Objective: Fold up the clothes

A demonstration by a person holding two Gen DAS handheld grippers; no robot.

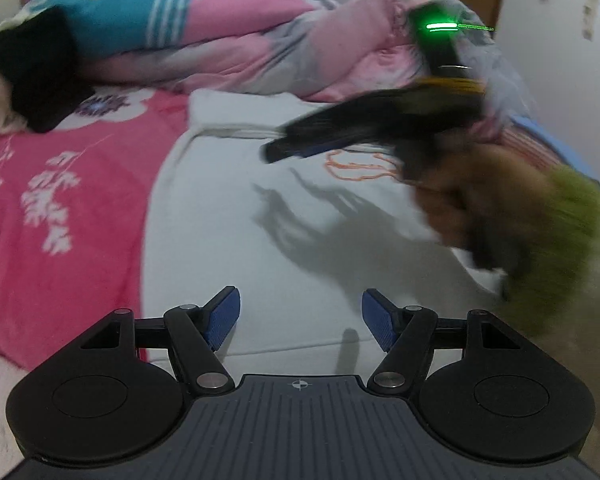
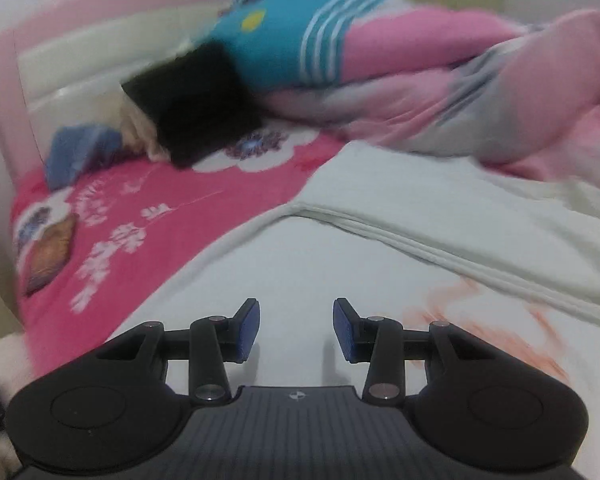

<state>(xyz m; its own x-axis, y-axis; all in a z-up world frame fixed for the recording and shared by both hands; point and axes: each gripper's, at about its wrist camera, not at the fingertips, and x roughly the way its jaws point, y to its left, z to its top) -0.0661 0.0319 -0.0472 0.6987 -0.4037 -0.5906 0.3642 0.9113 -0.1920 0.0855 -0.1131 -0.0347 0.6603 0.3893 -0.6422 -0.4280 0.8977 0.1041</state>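
A white garment with an orange line print lies spread flat on the bed. My left gripper hovers over its near part, open, with nothing between the blue pads. In the left wrist view, a motion-blurred hand in a green sleeve holds my right gripper above the garment. In its own view my right gripper is open and empty over the white garment. A folded edge and the orange print lie ahead to the right.
A pink flowered bedsheet lies left of the garment. Along the far side lie a pink-and-grey quilt, a teal striped garment and a black garment. A blue folded item sits by the headboard.
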